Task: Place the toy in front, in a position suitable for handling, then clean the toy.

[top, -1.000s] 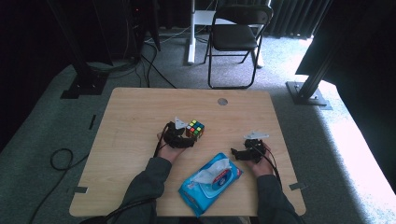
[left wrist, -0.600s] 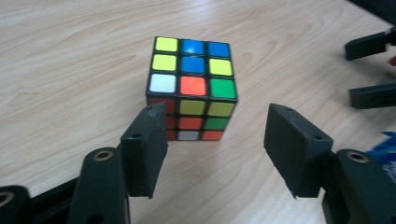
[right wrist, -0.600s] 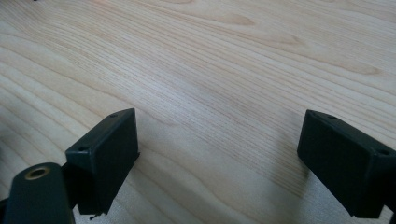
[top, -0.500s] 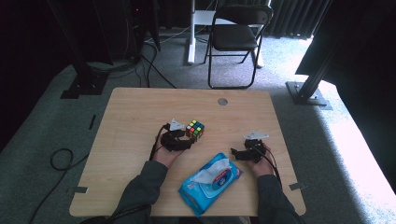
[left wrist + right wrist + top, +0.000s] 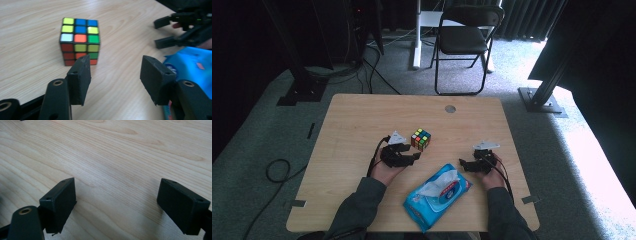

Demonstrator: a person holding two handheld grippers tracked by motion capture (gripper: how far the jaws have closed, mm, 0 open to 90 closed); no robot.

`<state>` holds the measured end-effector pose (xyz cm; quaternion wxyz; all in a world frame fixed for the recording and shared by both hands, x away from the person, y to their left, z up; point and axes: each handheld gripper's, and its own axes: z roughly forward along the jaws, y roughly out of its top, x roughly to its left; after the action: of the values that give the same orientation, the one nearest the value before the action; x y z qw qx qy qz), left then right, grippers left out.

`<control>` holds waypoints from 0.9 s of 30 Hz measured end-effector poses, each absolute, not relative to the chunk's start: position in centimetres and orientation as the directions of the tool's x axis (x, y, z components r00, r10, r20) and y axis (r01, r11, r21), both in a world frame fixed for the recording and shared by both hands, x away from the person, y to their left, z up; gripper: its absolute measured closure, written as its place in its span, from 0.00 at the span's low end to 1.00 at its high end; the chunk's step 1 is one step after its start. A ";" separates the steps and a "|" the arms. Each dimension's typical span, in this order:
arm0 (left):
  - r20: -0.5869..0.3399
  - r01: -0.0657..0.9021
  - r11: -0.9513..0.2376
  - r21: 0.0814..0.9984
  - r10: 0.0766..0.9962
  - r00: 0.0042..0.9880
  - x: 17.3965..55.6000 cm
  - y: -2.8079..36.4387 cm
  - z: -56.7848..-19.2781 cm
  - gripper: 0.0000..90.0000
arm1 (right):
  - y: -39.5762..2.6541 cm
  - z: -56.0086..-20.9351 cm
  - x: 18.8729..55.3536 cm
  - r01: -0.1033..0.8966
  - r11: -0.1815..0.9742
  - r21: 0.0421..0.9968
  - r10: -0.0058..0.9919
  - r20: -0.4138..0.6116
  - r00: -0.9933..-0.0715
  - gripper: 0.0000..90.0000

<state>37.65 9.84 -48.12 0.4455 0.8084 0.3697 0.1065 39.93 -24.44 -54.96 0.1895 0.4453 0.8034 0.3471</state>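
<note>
Rubik's cube (image 5: pixel 421 139) sits on the tabletop (image 5: pixel 352 120) in the high view, just beyond the left tool (image 5: pixel 414 157); a wet-wipes pack (image 5: pixel 438 196) lies between the hands. Left gripper view: jaws apart, having just been narrowing, nothing between them, cube ahead. Right gripper view: right tool (image 5: pixel 117 205) wide over bare wood.

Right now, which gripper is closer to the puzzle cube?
Left. The left gripper sits just short of the puzzle cube, jaws open, not touching. The right gripper rests farther off, beyond the blue wipes pack.
</note>
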 end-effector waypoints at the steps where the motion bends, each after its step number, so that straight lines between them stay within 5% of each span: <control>1: -0.151 0.493 -0.336 0.803 0.685 0.713 37.3 9.8 -47.9 0.45 | -24.4 -55.0 39.9 0.584 0.361 0.727 0.848 0.005 -0.529 0.17; 27: -0.070 0.372 -0.408 0.834 0.590 0.804 32.0 9.4 -46.1 0.40 | -24.3 -55.0 39.8 0.590 0.353 0.726 0.854 0.007 -0.520 0.17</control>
<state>32.01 9.36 -46.09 0.4606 0.8305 0.2899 0.1183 39.81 -24.33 -54.96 0.1909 0.4511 0.8001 0.3461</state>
